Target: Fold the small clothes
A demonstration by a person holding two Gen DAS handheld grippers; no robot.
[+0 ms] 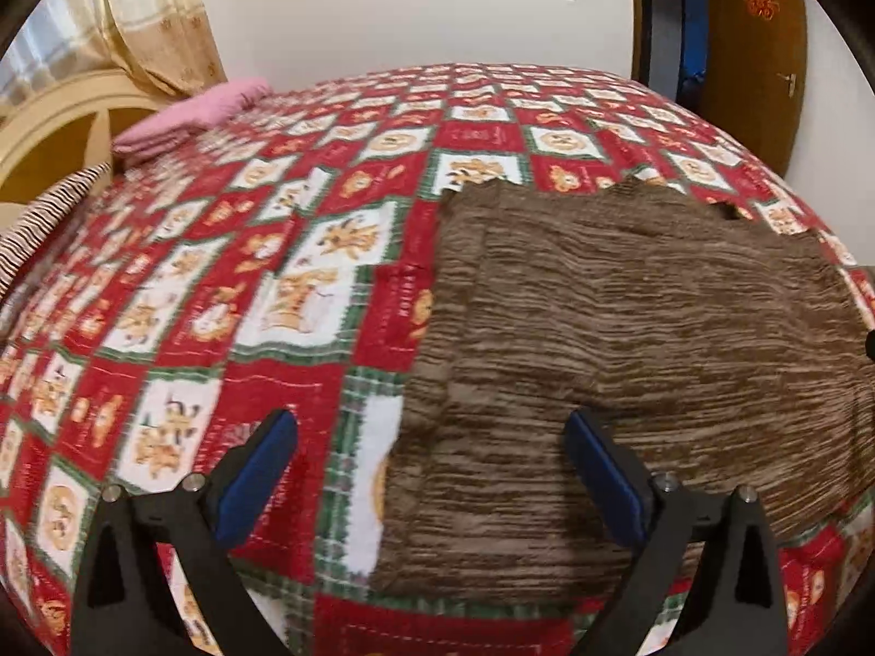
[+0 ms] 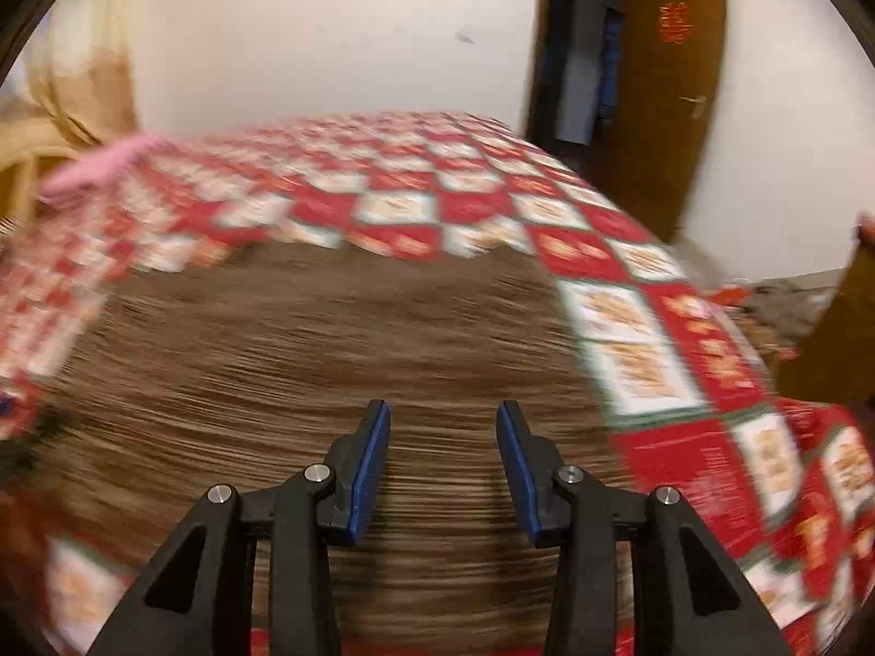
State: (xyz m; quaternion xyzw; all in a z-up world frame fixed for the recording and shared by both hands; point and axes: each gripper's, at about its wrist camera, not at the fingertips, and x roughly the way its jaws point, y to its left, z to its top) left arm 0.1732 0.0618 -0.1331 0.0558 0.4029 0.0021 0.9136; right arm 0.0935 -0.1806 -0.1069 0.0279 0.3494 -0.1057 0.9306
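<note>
**Both grippers empty above a brown sweater on the bed**

Nearest, the left gripper is spread wide with nothing between its blue pads, over the sweater's left edge. The right gripper stands partly spread, also empty, above the garment's middle. The brown knit sweater lies flat on the red, white and green checked bedspread. Farther back, a folded pink cloth lies near the bed's far left corner, beside a curtain; a brown door stands open at the far right.

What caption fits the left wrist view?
Left gripper, jaws wide open and empty, above the left edge of a brown knit garment lying flat on a red patterned bedspread.
</note>
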